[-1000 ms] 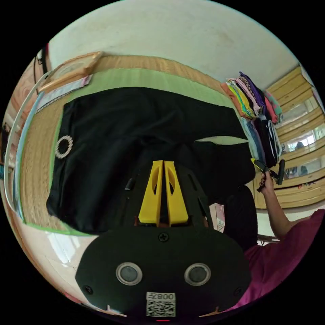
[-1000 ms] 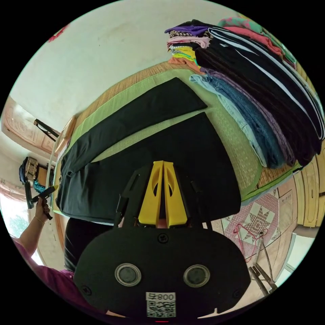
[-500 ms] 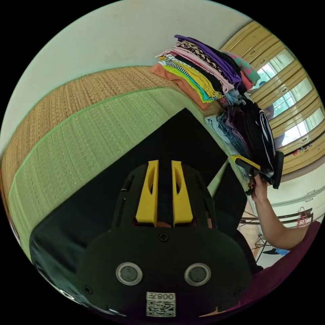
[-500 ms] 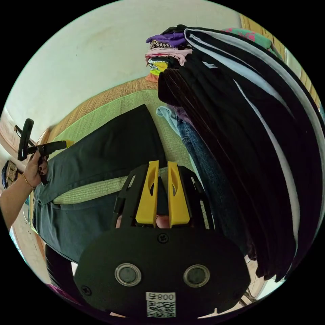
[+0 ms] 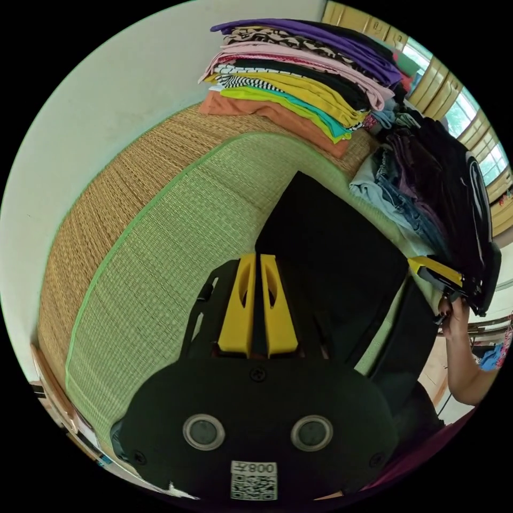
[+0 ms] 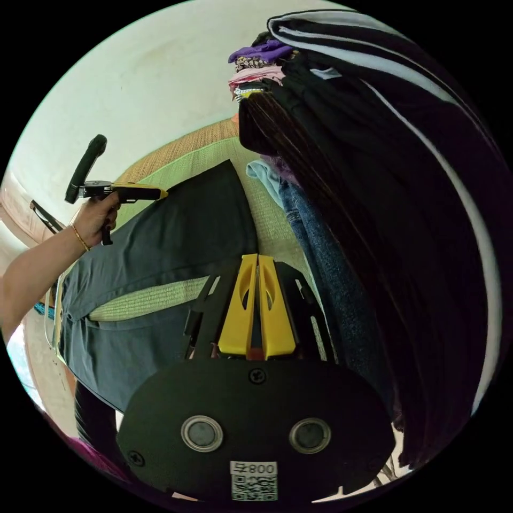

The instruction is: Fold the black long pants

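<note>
The black long pants (image 5: 331, 251) lie flat on a green mat (image 5: 160, 251), legs spread apart. In the left gripper view the far leg's hem end is in front of me and the near leg (image 5: 406, 342) lies to the right. My left gripper (image 5: 255, 257) hovers at the far leg's hem corner, jaws pressed together with no cloth visible between them. The right gripper (image 5: 412, 261), in a hand, sits past the near leg's end. In the right gripper view the pants (image 6: 176, 235) stretch leftward, my right gripper (image 6: 257, 257) is shut, and the left gripper (image 6: 162, 193) hangs over the far leg's edge.
A tall stack of folded colourful clothes (image 5: 299, 91) stands at the mat's end, with jeans and dark garments (image 5: 406, 197) beside it. Those dark, white-striped garments (image 6: 385, 187) loom close on the right of the right gripper view. A woven straw mat (image 5: 123, 176) borders the wall.
Both cameras have swung from the waist toward the leg ends and the clothes stack. Both grippers' jaws stood apart half a second ago and are now together again.
</note>
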`<state>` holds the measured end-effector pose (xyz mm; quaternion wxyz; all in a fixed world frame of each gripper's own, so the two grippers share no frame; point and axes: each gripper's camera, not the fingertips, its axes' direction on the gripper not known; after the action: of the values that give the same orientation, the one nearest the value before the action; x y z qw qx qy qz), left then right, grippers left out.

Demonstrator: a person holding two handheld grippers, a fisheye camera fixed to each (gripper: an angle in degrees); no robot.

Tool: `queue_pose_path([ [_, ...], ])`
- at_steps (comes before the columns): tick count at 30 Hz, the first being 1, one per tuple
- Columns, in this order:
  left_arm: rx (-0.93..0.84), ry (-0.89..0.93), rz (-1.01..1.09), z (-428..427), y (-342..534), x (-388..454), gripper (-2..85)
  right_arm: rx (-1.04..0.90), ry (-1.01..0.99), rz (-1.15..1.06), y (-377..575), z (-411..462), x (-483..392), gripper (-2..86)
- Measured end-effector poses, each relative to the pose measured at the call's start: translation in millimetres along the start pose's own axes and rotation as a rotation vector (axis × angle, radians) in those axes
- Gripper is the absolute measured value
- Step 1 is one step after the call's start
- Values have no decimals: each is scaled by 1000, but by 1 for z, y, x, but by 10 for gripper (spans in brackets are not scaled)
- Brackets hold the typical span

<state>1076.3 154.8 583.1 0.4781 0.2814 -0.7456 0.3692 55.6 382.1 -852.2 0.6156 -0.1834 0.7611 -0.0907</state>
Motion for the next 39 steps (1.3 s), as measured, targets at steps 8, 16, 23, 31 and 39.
queue_pose_path([
  [8,-7,-12,-23,11,-49,43,33,-25,8,27,7,7,25,-5],
  [16,55,282,142,-9,-42,131,70,-44,-13,-19,51,-23,37,12],
  [23,-97,291,281,17,-14,222,69,-225,103,-41,116,-35,32,62],
  [31,-122,218,276,15,-31,255,8,-250,153,-119,105,-38,17,21],
  [39,-55,280,261,4,-51,271,15,-201,85,-65,85,-72,34,4],
])
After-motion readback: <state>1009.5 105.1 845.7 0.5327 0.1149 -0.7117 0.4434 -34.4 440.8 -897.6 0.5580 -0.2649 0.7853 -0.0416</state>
